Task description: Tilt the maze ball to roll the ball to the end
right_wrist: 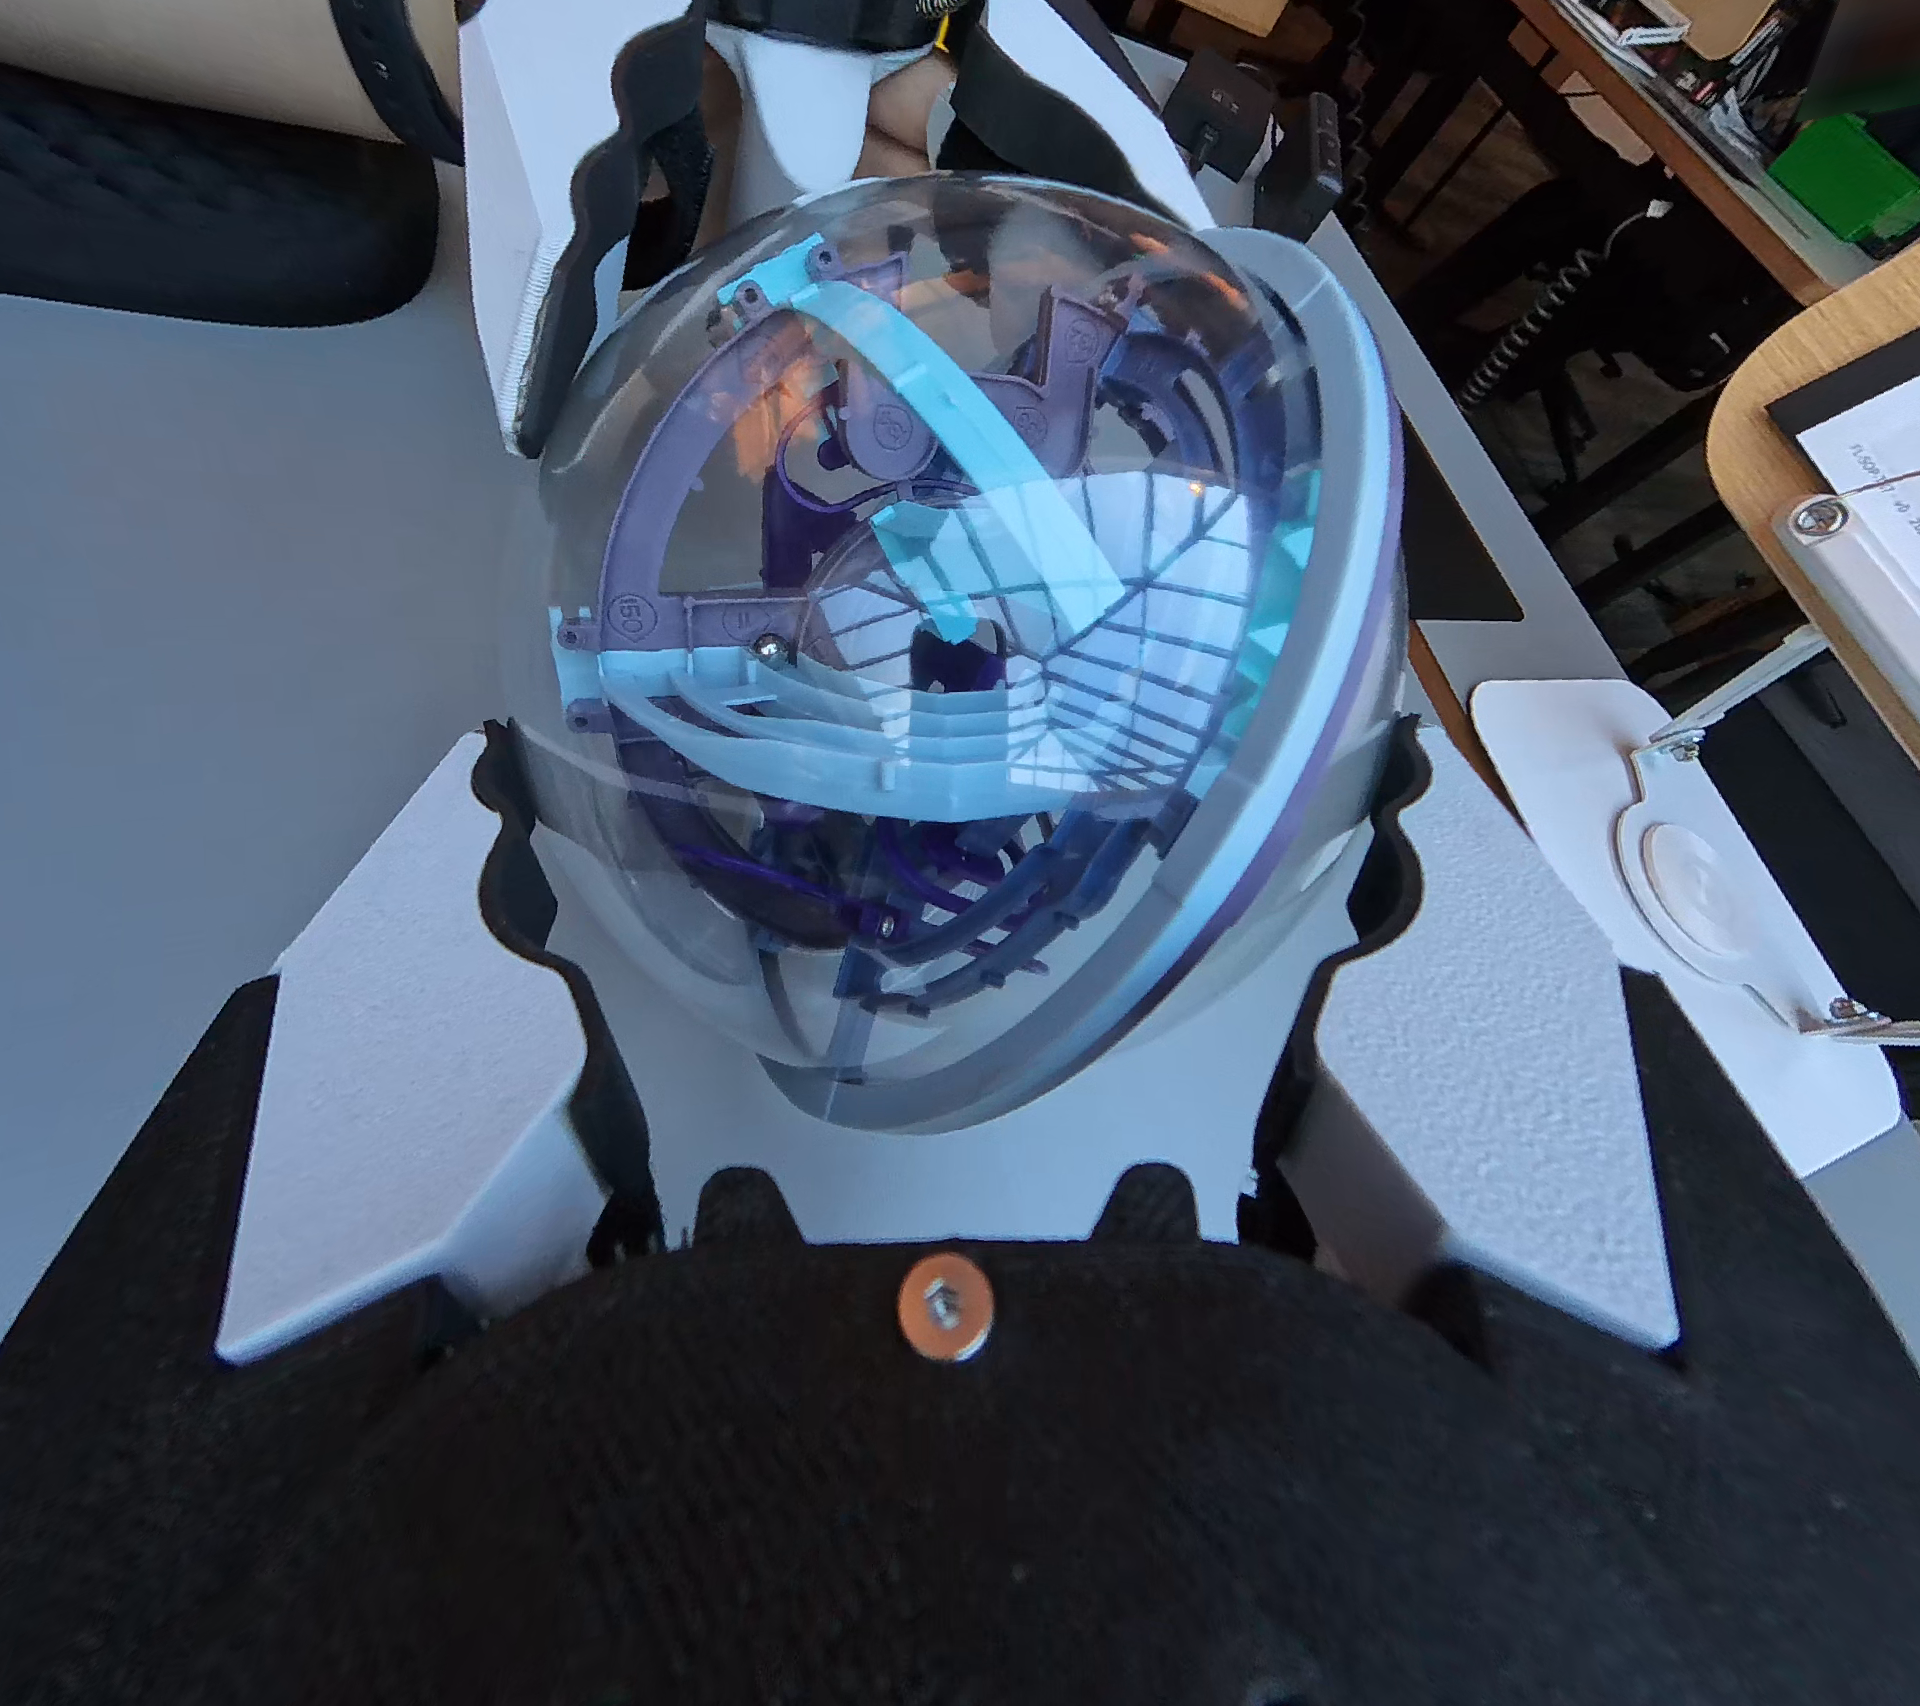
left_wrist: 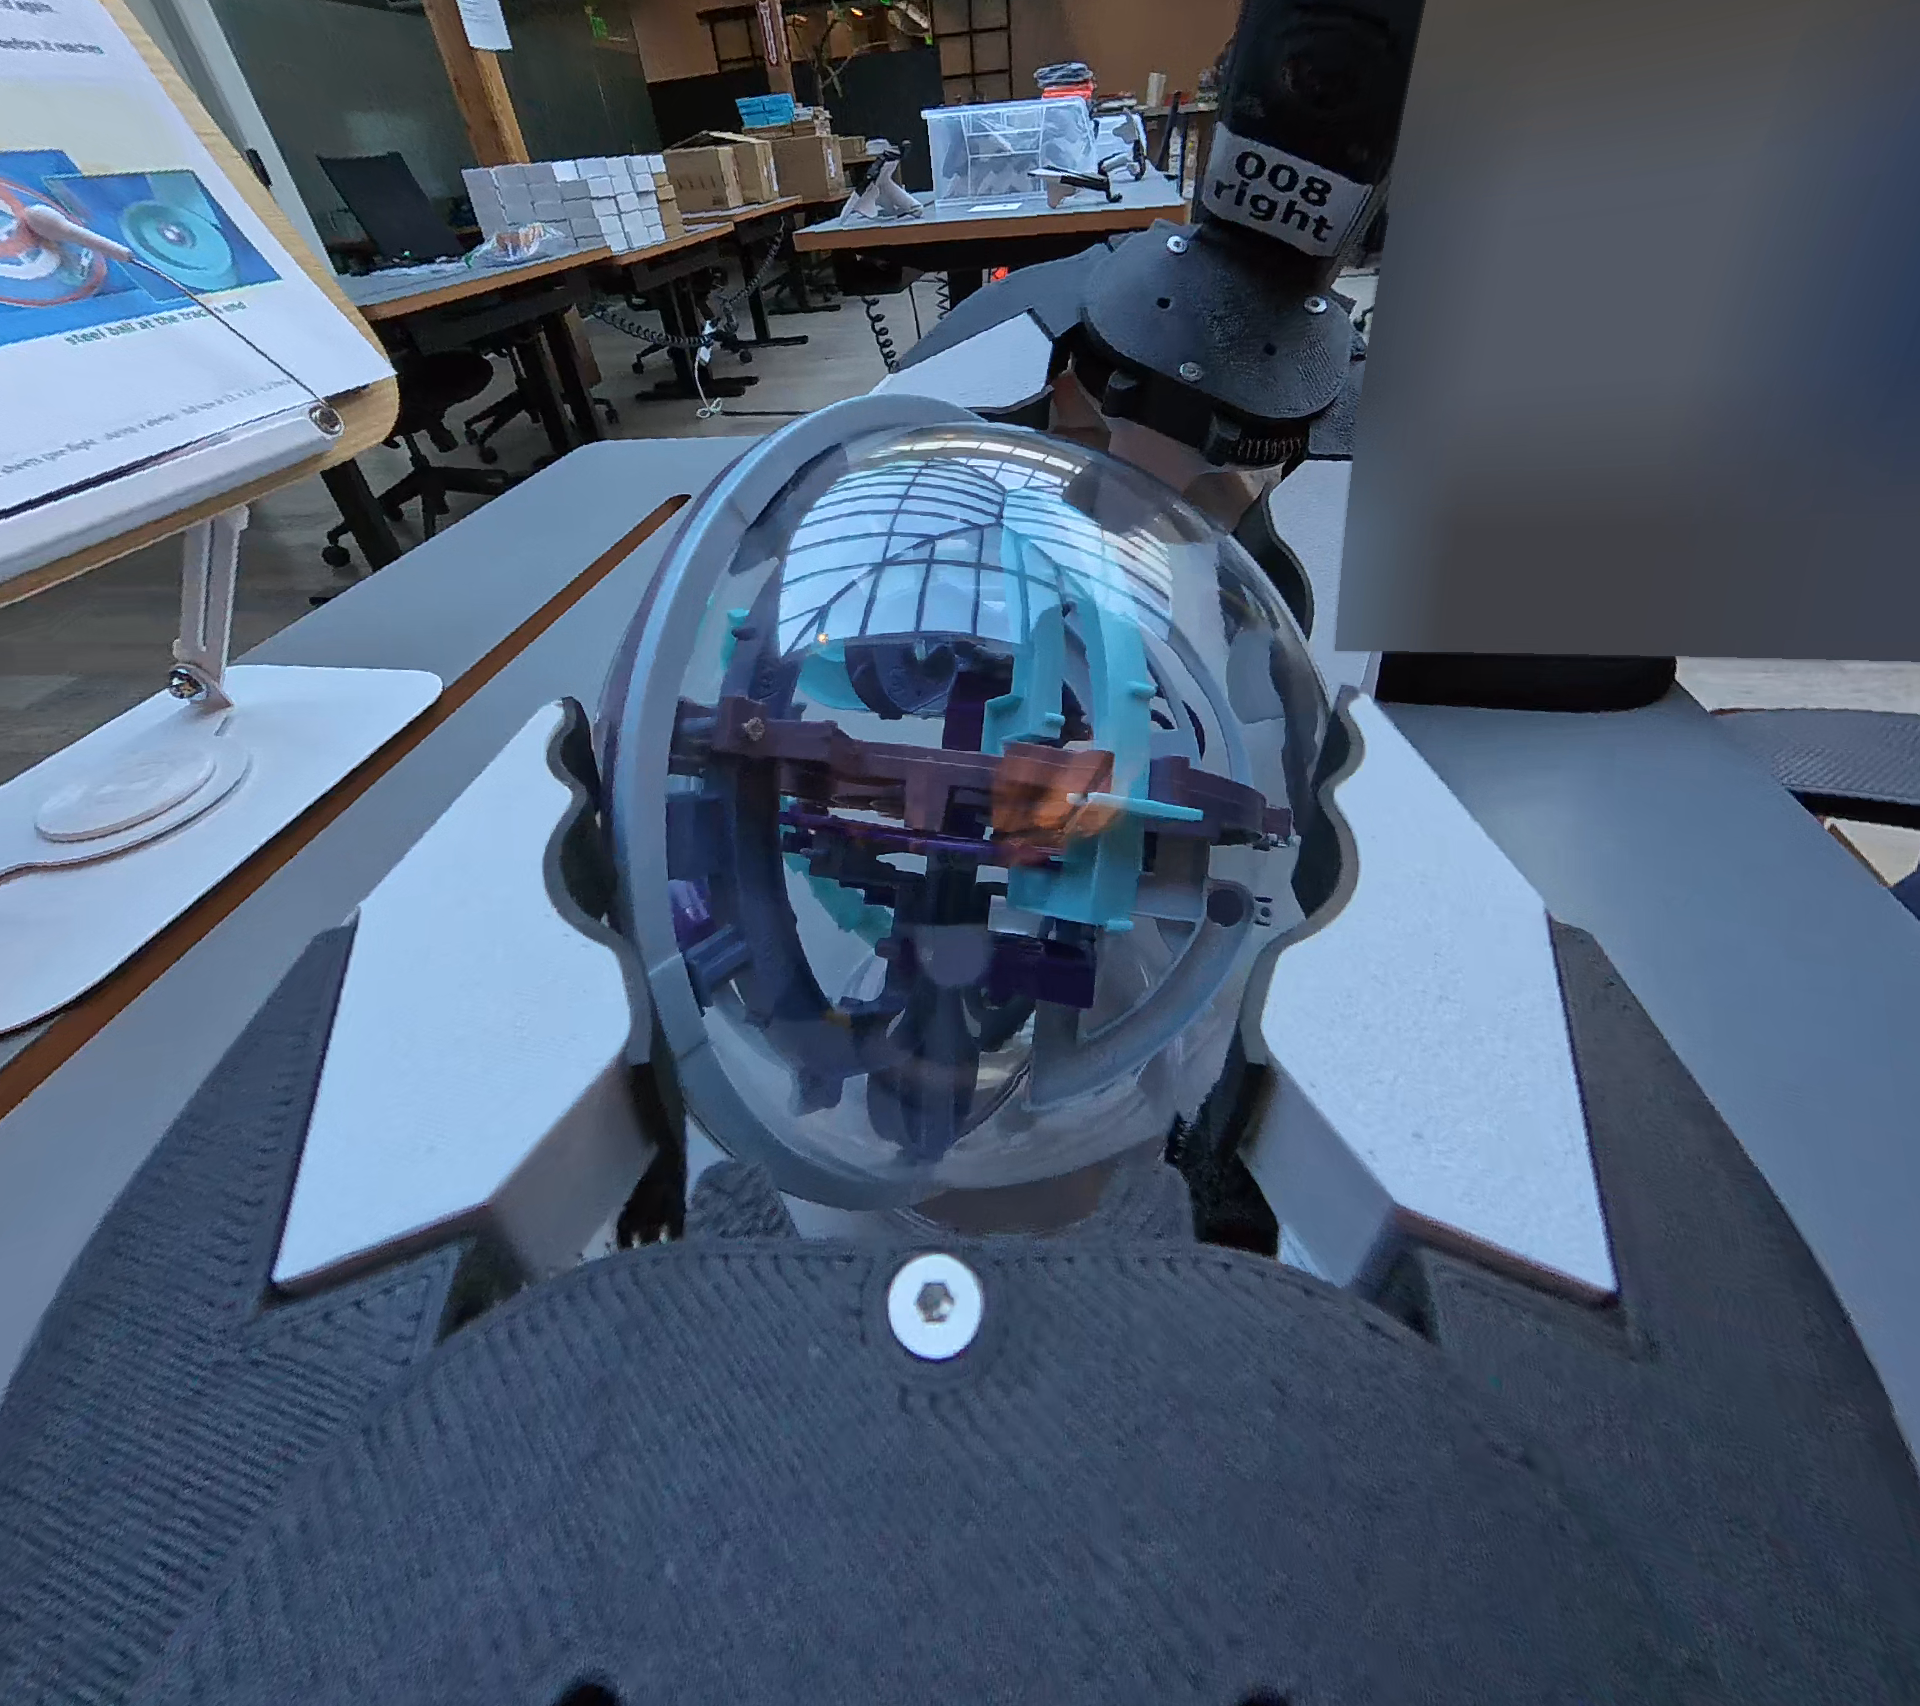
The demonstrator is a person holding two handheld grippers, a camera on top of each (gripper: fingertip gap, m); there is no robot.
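Workshop setting, grey table (right_wrist: 208,565). Left gripper (left_wrist: 961,835) and right gripper (right_wrist: 940,835): jaws clamped on opposite sides of transparent maze ball (right_wrist: 956,648), held above table. Steel ball (right_wrist: 770,645): resting on pale-blue track near purple ledge. Step: mid-tilt. Next: slow coordinated roll along track.

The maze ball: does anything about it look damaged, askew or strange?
Nothing stands out. The maze ball looks whole, its clear shell uncracked, held between the left hand-held gripper and right hand-held gripper. The small steel ball sits on a track inside.
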